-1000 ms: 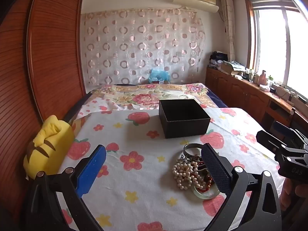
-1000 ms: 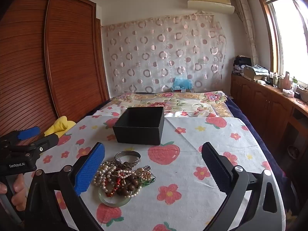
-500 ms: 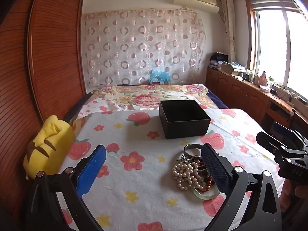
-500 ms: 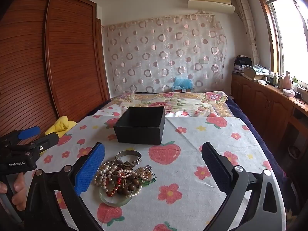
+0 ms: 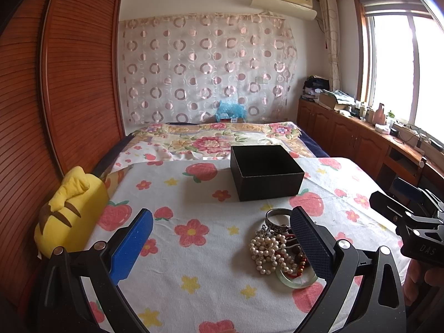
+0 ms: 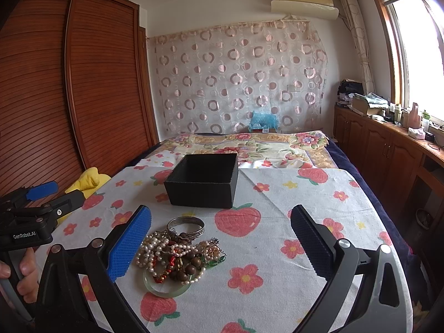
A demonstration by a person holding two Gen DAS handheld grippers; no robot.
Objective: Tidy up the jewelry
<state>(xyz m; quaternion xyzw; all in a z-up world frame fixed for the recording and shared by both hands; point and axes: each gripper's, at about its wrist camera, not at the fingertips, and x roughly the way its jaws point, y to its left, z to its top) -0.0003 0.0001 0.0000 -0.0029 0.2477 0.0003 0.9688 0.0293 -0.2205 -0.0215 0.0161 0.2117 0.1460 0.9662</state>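
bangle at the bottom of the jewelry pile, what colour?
Pale translucent green bangle, partly under the beads; clearest in the right wrist view.

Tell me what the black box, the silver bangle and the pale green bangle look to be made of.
Black box: likely cardboard or paperboard, matte; flat dull walls with thin, sharp edges and no lid.
Silver bangle: seemingly metal, polished; bright glints and a dark engraved band.
Pale green bangle: possibly jade or glass, glossy; smooth, translucent milky green rim. The pictures cannot settle which.
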